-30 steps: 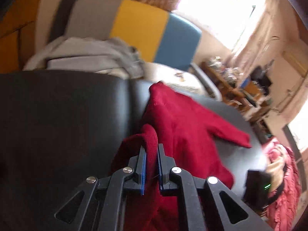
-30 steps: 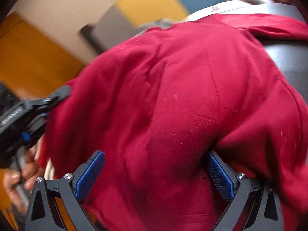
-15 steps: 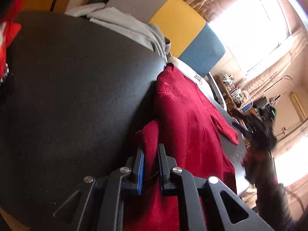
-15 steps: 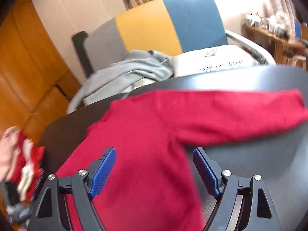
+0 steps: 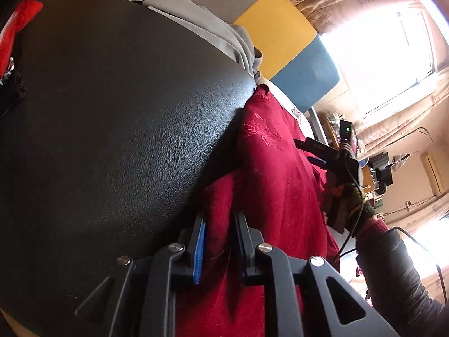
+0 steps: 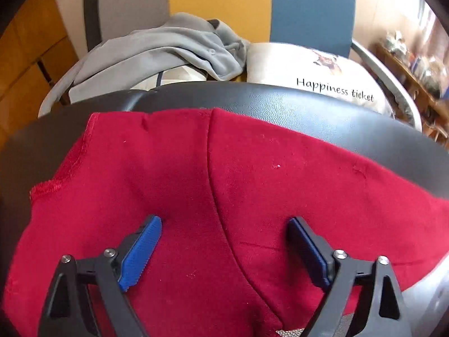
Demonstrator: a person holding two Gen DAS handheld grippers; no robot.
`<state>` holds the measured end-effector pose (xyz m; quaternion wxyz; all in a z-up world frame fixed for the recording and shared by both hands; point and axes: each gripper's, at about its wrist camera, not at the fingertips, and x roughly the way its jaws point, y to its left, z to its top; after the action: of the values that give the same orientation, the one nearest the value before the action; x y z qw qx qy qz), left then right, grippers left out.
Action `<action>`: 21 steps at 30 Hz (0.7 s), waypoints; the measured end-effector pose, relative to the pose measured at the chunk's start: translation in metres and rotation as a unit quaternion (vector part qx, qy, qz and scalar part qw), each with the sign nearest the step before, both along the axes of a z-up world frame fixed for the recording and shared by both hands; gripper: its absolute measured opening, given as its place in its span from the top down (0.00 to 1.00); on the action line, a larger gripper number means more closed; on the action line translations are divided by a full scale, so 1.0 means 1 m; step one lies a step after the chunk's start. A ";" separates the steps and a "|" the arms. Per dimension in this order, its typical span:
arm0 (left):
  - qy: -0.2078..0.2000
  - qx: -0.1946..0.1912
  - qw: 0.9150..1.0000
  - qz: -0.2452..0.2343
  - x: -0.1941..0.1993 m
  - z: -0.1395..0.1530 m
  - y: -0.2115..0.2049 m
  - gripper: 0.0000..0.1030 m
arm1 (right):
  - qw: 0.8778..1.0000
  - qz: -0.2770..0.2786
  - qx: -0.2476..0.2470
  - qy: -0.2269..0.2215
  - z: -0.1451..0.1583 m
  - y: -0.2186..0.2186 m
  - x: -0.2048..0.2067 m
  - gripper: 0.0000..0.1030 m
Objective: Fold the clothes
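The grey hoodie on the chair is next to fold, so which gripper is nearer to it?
Right, as far as the views show. The right gripper hangs open over the red top, facing the grey hoodie past the table edge. The left gripper pinches the top's near edge, farther back.

The red garment (image 6: 252,185) is soft, matt cloth with a faintly fuzzy nap and stitched seams. The table (image 5: 112,118) beneath it has a black, pebble-grained, leather-like skin with a dull sheen. Both grippers have matt black plastic frames, bright metal rivets and ribbed blue pads (image 6: 140,252). The grey garment (image 6: 174,47) behind is smooth cloth.
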<state>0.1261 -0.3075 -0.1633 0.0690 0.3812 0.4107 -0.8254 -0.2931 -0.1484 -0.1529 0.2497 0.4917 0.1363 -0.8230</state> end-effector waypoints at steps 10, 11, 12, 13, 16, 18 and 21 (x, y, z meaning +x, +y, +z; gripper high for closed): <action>0.057 -0.061 0.996 -0.007 -0.006 0.062 0.029 0.84 | 0.997 0.038 -0.027 0.062 0.068 0.039 0.042 0.90; 0.069 -0.068 0.995 -0.014 -0.007 0.072 0.035 0.84 | 0.996 0.038 -0.033 0.079 0.079 0.051 0.045 0.90; 0.082 -0.068 0.994 -0.032 -0.011 0.079 0.044 0.84 | 0.994 0.038 -0.038 0.096 0.090 0.063 0.048 0.90; 0.094 -0.067 0.992 -0.049 -0.014 0.085 0.053 0.84 | 0.993 0.036 -0.044 0.105 0.099 0.077 0.050 0.90; 0.089 -0.061 0.989 -0.102 -0.025 0.080 0.082 0.84 | 0.988 0.018 -0.062 0.139 0.122 0.131 0.063 0.90; 0.085 -0.056 0.985 -0.137 -0.032 0.077 0.102 0.84 | 0.985 -0.004 -0.073 0.155 0.130 0.168 0.068 0.90; 0.079 -0.049 0.977 -0.189 -0.043 0.072 0.131 0.84 | 0.981 -0.048 -0.077 0.174 0.125 0.235 0.080 0.89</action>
<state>0.0832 -0.1767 -0.0916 -0.1025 0.3813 0.2940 -0.8704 -0.2131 0.0863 -0.0279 0.2195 0.3259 0.0907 -0.9151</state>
